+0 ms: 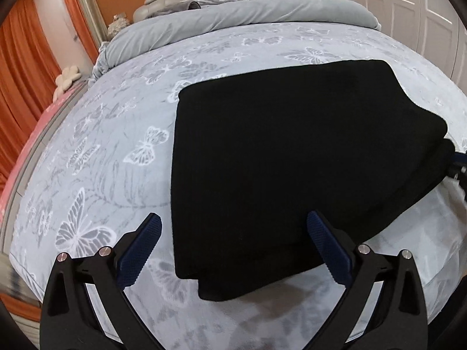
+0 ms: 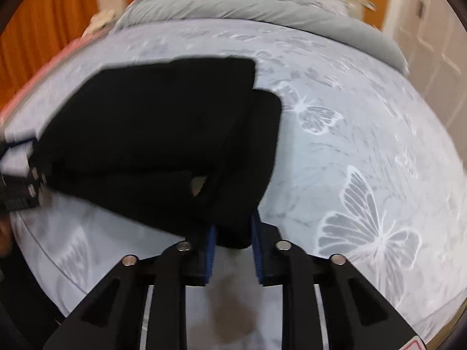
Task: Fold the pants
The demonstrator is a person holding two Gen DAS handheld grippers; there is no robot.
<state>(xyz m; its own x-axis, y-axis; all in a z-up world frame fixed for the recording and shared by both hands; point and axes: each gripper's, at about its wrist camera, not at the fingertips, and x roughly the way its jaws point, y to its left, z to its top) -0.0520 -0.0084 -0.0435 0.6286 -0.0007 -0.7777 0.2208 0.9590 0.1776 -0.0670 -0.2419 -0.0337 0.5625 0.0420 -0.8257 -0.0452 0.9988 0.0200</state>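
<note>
We judge the black pants (image 1: 292, 157) soft, limp. Right gripper (image 2: 233, 242) pinches their near corner; left gripper (image 1: 233, 245) gapes wide, empty, astride the near edge.

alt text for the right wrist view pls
The right gripper pinches the near edge of folded black pants lying on a pale blue butterfly-print bedspread. The left gripper shows blurred at the left edge beside the pants.
</note>
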